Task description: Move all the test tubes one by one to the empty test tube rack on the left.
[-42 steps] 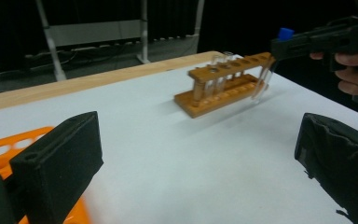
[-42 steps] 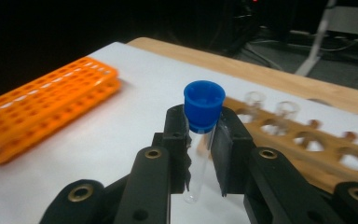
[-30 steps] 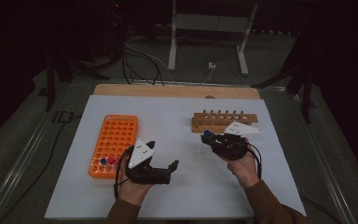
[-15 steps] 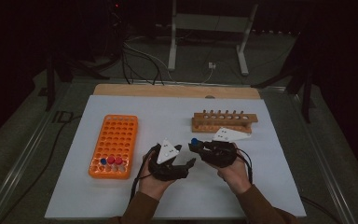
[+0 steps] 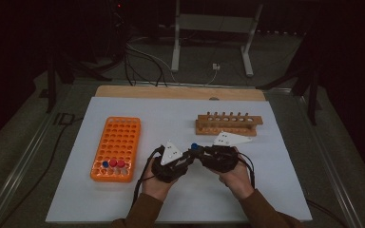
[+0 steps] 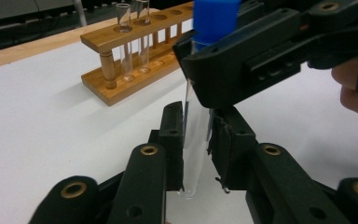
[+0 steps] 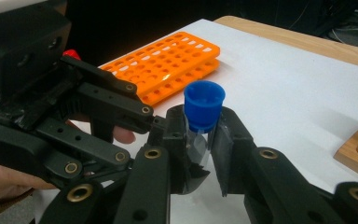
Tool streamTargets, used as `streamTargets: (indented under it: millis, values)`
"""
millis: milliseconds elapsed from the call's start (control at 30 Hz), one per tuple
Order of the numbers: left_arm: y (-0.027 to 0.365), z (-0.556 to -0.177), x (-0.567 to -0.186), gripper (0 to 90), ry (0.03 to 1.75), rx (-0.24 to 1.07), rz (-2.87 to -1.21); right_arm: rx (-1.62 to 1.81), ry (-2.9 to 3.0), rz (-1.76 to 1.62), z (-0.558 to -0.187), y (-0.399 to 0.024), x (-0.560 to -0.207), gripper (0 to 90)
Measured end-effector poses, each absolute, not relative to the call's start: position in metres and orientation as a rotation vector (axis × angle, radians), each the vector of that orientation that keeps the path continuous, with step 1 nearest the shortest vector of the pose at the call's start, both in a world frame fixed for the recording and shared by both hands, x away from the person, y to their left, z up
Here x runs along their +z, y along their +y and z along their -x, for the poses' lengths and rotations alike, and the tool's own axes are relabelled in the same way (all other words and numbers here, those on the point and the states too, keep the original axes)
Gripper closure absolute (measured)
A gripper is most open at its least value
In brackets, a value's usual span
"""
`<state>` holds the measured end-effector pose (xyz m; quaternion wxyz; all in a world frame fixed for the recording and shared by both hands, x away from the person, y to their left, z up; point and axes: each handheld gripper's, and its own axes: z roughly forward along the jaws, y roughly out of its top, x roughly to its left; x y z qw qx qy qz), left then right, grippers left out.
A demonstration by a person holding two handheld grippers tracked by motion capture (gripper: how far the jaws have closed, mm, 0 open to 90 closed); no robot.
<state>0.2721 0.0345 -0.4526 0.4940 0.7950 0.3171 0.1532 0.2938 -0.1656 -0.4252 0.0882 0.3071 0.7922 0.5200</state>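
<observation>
Handover risk sits at the centre of the high view: the blue-capped test tube (image 6: 196, 135) is pinched by both grippers at once. The right gripper (image 7: 199, 154) clamps just under the cap; the left gripper (image 6: 196, 149), whose jaws have just closed, clamps the glass lower down. Diverging pulls could crack it.

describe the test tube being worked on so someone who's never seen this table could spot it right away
On the white table, look between the orange rack and the wooden rack. There the left gripper and right gripper both clamp one upright clear test tube, blue-capped, outside both racks.
</observation>
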Motion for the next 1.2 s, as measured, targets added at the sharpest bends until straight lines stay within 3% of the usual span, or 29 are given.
streamTargets:
  millis: [67, 267, 433, 700, 1200]
  values:
    - [0.035, -0.272, -0.453, 76.5, 0.773, 0.375, -1.930, 1.547, 2.359, -0.915, -0.294, -0.166, -0.425, 73.6]
    - [0.047, -0.274, -0.451, 76.6, 0.819, 0.391, -1.907, 1.594, 2.334, -0.909, -0.296, -0.176, -0.421, 38.7]
    - [0.062, -0.273, -0.445, 76.7, 0.840, 0.406, -1.876, 1.524, 2.290, -0.951, -0.298, -0.189, -0.424, 17.4]
    - [0.091, -0.270, -0.433, 76.7, 0.884, 0.435, -1.808, 1.463, 2.237, -1.009, -0.298, -0.216, -0.437, 3.5]
    - [0.147, -0.258, -0.409, 76.7, 0.931, 0.548, -1.693, 1.439, 2.124, -1.093, -0.296, -0.253, -0.448, 0.2]
